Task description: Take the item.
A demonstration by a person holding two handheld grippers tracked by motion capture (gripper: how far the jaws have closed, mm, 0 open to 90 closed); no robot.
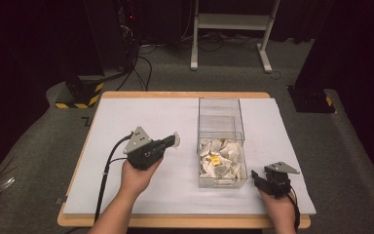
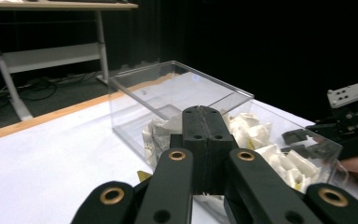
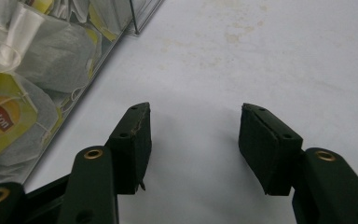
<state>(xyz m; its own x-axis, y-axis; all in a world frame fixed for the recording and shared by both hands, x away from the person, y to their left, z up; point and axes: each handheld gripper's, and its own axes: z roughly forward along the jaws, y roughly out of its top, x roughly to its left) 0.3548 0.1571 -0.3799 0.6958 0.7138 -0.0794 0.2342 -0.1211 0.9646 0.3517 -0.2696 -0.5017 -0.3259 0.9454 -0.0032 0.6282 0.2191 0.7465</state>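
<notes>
A clear plastic box (image 1: 221, 113) stands right of the table's middle, split into a far and a near compartment. The near one holds several white tea bags (image 1: 220, 158), some with yellow tags. My left gripper (image 1: 172, 142) hovers just left of the box, pointing at it, shut on a white tea bag (image 1: 176, 139). In the left gripper view the jaws (image 2: 206, 112) are pressed together, with the tea bag (image 2: 154, 136) and a yellow tag showing beside and below them. My right gripper (image 1: 258, 178) rests low by the box's near right corner, open over bare table (image 3: 195, 140).
A white sheet (image 1: 141, 117) covers the wooden table, with bare room to the left and behind. Dark curtains, cables and a white desk frame (image 1: 233, 22) stand beyond. The right gripper (image 2: 319, 140) appears past the box in the left gripper view.
</notes>
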